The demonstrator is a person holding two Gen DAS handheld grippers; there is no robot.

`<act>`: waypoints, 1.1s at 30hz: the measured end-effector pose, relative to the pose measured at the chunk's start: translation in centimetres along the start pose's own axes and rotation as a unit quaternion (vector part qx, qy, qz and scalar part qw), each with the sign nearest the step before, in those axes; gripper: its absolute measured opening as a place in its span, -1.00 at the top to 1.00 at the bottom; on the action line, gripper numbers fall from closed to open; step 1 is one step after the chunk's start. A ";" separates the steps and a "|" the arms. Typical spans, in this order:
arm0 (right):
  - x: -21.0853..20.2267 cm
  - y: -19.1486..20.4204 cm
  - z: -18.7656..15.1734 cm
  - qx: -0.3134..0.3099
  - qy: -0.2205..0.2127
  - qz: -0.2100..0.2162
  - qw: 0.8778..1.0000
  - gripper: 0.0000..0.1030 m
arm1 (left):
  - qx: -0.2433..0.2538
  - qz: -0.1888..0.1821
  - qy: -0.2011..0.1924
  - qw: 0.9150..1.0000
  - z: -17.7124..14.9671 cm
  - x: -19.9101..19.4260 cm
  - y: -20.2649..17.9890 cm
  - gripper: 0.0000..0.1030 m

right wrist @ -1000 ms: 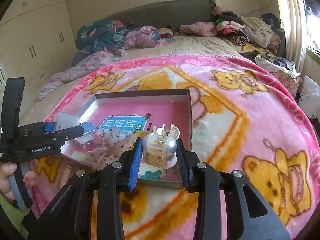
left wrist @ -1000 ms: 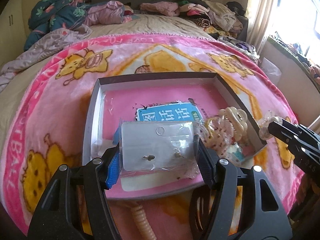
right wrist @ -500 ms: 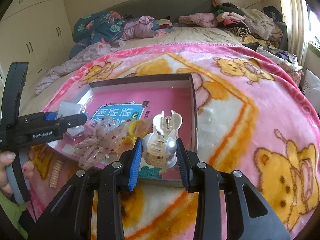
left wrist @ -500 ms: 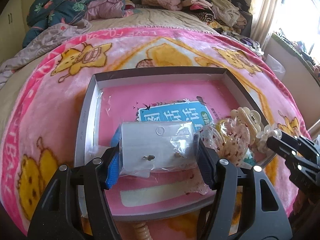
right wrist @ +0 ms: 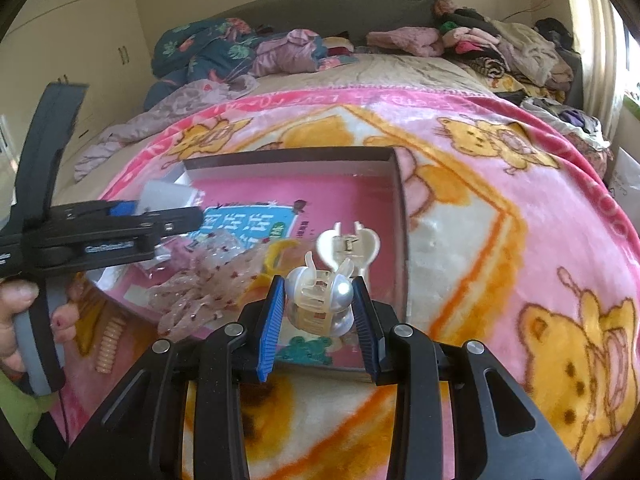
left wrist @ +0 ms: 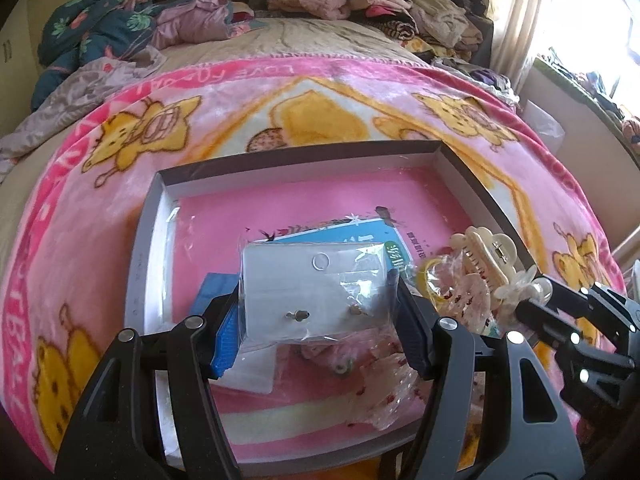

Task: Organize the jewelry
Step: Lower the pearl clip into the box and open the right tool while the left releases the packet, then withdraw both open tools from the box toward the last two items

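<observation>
The left gripper (left wrist: 316, 320) is clamped on a bagged earring card (left wrist: 314, 288) above the box (left wrist: 144, 248). Only the right wrist view shows the right gripper (right wrist: 320, 316) squeezing a pearly hair claw (right wrist: 320, 300) over the box's 5 o'clock corner, and a coiled hair tie (right wrist: 108, 344) on the blanket (right wrist: 500, 208) at the box's 7 o'clock.

The blanket (left wrist: 328, 92) is plush, fuzzy cloth. The box (left wrist: 144, 248) looks like matt card, lined with a glossy pink sheet. The earring card (left wrist: 316, 292) sits in crinkled clear plastic. The clip (right wrist: 320, 300) is glossy translucent plastic. Gripper pads (right wrist: 272, 328) are ribbed blue rubber.
</observation>
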State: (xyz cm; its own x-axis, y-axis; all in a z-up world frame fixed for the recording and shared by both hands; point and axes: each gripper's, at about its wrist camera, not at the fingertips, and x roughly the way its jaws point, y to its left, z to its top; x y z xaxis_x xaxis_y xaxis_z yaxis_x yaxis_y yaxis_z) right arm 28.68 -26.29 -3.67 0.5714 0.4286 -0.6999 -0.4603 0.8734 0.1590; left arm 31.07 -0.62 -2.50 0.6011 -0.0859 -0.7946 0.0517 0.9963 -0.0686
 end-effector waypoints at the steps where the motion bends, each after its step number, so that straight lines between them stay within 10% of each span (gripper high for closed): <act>1: 0.1 0.2 0.0 -0.001 0.001 0.003 1.000 0.37 | 0.001 0.000 0.002 1.000 0.0 0.1 -0.1 -0.10; 12: 1.4 2.0 -0.5 -0.013 0.017 0.020 1.000 0.35 | 0.000 0.001 0.025 1.000 -0.4 1.7 0.0 -0.11; 33: -3.7 1.2 -1.9 0.022 -0.012 0.021 0.999 -0.45 | -0.002 -0.001 0.011 1.000 -0.9 -1.2 -0.3 -0.59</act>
State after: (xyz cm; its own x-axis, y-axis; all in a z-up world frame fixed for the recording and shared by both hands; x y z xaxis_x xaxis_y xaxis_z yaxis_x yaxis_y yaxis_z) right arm 24.72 -27.25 -2.21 0.5691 0.4693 -0.6751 -0.4531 0.8642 0.2188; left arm 29.65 -0.85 -2.07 0.5835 -0.0880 -0.8074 0.0492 0.9961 -0.0730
